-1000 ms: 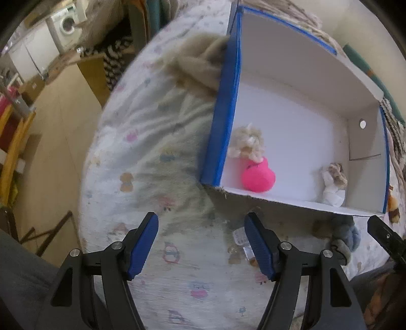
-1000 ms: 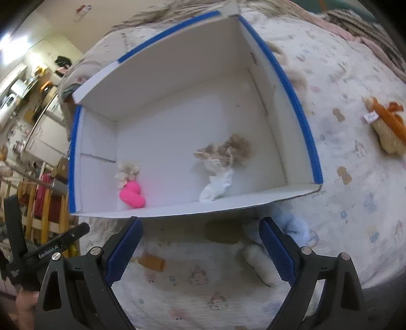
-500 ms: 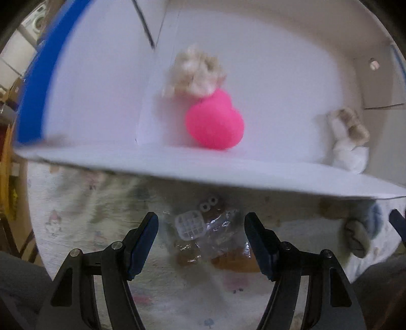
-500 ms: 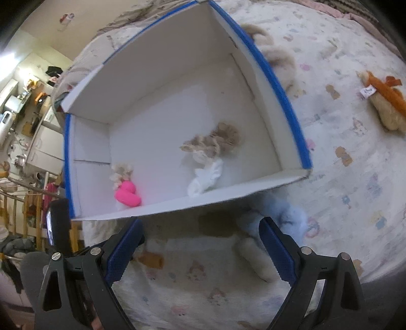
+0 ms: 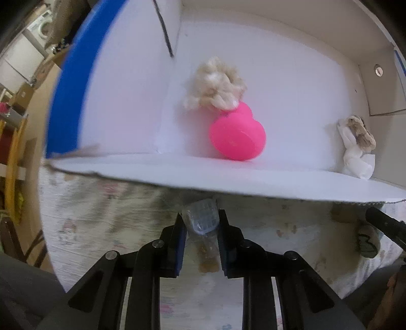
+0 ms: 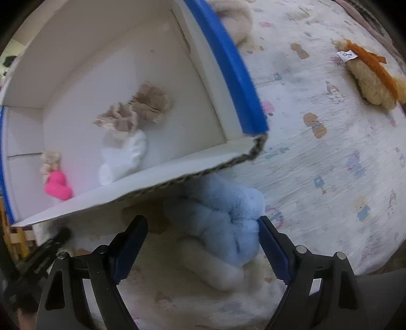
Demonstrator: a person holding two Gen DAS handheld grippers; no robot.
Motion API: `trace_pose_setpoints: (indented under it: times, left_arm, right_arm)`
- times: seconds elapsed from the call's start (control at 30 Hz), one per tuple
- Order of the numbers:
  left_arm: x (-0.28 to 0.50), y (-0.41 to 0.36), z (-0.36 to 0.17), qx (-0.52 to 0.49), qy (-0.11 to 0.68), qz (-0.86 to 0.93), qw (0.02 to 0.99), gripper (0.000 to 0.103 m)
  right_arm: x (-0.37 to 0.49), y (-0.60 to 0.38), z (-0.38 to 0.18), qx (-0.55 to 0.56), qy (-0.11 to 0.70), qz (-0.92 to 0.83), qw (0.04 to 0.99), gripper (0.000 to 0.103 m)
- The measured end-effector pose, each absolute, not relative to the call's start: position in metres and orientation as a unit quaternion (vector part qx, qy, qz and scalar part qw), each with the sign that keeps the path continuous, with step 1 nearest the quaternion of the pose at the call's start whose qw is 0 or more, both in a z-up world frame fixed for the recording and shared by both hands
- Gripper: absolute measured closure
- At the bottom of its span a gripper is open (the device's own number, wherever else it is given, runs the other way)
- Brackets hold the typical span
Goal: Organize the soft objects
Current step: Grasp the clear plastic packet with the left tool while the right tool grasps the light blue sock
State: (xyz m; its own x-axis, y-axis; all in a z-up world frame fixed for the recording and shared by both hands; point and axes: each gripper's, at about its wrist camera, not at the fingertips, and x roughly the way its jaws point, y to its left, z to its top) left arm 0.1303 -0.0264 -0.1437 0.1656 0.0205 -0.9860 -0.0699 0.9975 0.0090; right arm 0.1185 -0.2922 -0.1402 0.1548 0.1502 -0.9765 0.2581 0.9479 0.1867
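A white box with blue edges (image 5: 228,177) (image 6: 228,58) lies on the bed. Inside it are a pink heart-shaped object (image 5: 237,138) (image 6: 57,186), a beige fluffy ball (image 5: 215,88) and a white and tan soft toy (image 5: 357,147) (image 6: 127,142). My left gripper (image 5: 200,223) is shut on a clear plastic packet (image 5: 201,218) just in front of the box's near wall. My right gripper (image 6: 203,233) is open, its fingers either side of a light blue plush toy (image 6: 225,215) lying by the box's near right corner.
The bed has a patterned white sheet (image 6: 330,152). A tan and orange plush (image 6: 370,76) lies at the far right, and a beige plush (image 6: 236,15) behind the box. A wooden floor and furniture (image 5: 20,101) lie off the bed's left side.
My left gripper moved up to the box front and closed on the clear packet. My right gripper moved forward and down around the blue plush, still open.
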Motion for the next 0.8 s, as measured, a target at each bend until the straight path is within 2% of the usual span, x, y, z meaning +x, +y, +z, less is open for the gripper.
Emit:
trace_pose_setpoints:
  times: [0.13, 0.17, 0.2, 0.23, 0.27, 0.8]
  left_arm:
    - [0.124, -0.025, -0.142, -0.025, 0.645, 0.035, 0.763, 0.083]
    - [0.126, -0.027, -0.142, -0.027, 0.647, 0.035, 0.761, 0.083]
    - [0.126, -0.025, -0.142, -0.028, 0.648, 0.035, 0.76, 0.083]
    - [0.126, -0.023, -0.143, -0.028, 0.648, 0.036, 0.76, 0.083]
    - [0.126, -0.021, -0.142, -0.027, 0.647, 0.037, 0.762, 0.083]
    - [0.121, 0.011, -0.125, -0.012, 0.618, 0.065, 0.783, 0.083]
  right_arm:
    - [0.122, -0.292, -0.151, 0.134, 0.658, -0.071, 0.738, 0.01]
    - [0.122, -0.293, -0.154, 0.136, 0.661, -0.074, 0.734, 0.014]
    - [0.122, -0.293, -0.157, 0.138, 0.664, -0.074, 0.731, 0.026]
    - [0.123, -0.292, -0.158, 0.141, 0.666, -0.07, 0.729, 0.068]
    - [0.123, -0.29, -0.158, 0.142, 0.668, -0.06, 0.728, 0.074]
    - [0.093, -0.25, -0.094, 0.138, 0.58, 0.05, 0.801, 0.078]
